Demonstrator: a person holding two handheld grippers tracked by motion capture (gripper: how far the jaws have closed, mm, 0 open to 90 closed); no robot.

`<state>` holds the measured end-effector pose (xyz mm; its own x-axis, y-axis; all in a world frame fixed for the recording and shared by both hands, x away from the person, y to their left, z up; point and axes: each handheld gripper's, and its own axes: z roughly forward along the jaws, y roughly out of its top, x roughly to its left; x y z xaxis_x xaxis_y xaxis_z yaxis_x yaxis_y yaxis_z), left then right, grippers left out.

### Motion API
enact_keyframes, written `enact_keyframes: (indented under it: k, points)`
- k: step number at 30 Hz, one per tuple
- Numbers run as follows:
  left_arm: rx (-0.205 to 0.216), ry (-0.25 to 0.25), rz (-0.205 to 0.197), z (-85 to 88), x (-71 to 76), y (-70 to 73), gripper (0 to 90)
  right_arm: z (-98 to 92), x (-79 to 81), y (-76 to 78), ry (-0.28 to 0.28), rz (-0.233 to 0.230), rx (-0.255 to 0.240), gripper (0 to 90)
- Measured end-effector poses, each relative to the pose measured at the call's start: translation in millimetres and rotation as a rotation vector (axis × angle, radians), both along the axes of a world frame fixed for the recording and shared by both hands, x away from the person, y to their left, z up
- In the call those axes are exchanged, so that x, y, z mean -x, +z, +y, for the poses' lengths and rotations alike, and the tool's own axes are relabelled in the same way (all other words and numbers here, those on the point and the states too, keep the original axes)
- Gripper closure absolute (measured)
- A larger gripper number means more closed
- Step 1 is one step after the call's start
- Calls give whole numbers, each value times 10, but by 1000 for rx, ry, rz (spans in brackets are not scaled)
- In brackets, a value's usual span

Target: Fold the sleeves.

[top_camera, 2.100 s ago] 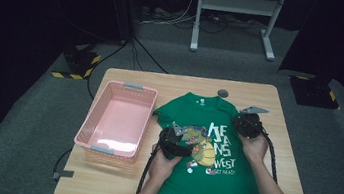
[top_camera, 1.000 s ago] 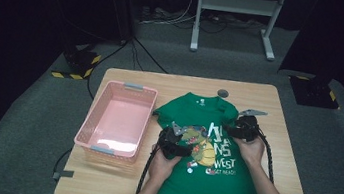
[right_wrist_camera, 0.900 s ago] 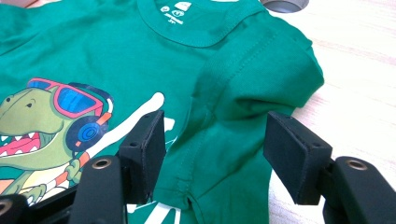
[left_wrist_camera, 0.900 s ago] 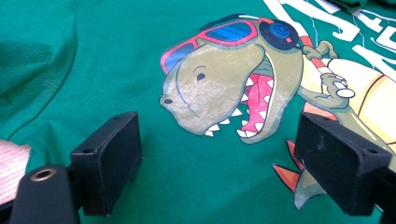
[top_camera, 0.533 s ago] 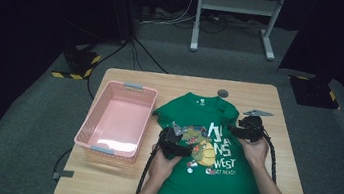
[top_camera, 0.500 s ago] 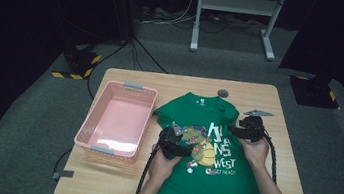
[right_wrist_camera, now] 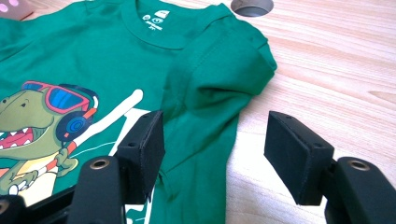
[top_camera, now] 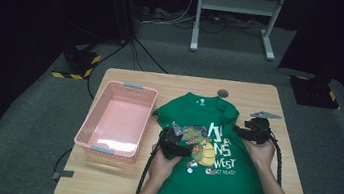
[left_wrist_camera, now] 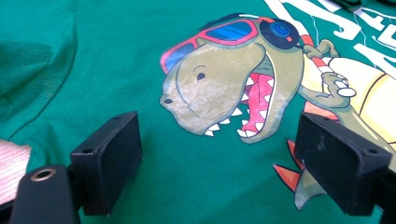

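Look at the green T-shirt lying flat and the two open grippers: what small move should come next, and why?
Probably lower the right gripper and close it on the T-shirt's side edge below the folded-in sleeve. Its jaws stand open astride that edge, gripping nothing, and the left gripper hovers open over the dinosaur print.

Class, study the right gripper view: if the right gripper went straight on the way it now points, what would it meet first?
Most likely the folded sleeve of the green T-shirt, which lies ahead between the open jaws of the right gripper; depth is uncertain.
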<state>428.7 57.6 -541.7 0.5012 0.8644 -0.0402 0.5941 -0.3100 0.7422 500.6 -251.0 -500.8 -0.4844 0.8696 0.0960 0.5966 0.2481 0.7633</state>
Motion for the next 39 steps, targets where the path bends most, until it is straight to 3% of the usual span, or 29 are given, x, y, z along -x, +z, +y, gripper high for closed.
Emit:
enact_keyframes:
  k: [29,39]
  points:
    - [-4,0,-1,-4,1,0,150,-268,170,56,-30,-25,-50,333]
    - [-7,0,-1,-4,1,0,150,-301,252,102,-32,-59,-62,339]
